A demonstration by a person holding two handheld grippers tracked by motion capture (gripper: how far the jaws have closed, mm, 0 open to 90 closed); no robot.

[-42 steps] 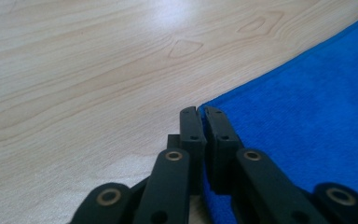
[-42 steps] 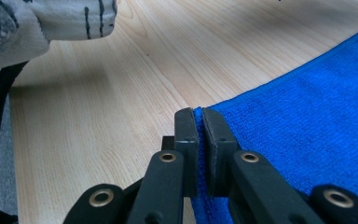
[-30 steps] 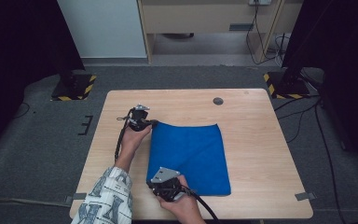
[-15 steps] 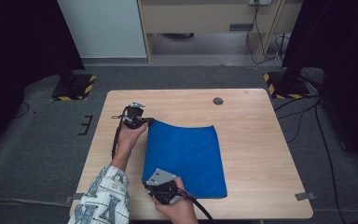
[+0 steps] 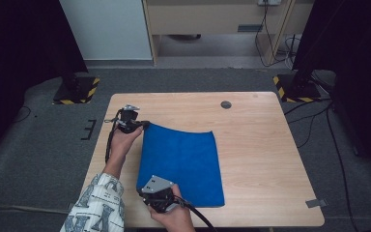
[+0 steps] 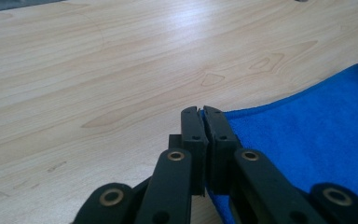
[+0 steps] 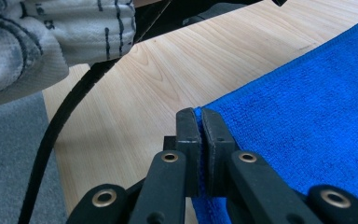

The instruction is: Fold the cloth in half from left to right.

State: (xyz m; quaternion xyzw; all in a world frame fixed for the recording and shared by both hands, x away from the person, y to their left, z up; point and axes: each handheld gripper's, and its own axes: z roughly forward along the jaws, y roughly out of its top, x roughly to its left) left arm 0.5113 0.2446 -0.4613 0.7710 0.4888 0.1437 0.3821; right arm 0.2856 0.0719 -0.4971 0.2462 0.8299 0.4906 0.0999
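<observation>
your left gripper (image 5: 147, 124) pinches the far left corner of the blue cloth (image 5: 183, 164), and your right gripper (image 5: 140, 190) pinches the near left corner. the cloth lies flat on the worktop (image 5: 261, 145). it looks light, soft and floppy, so keep holding by the corners and pull evenly.

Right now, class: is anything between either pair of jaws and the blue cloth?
Nothing visible. The left gripper and the right gripper each have their jaws shut directly on a corner of the blue cloth.
</observation>
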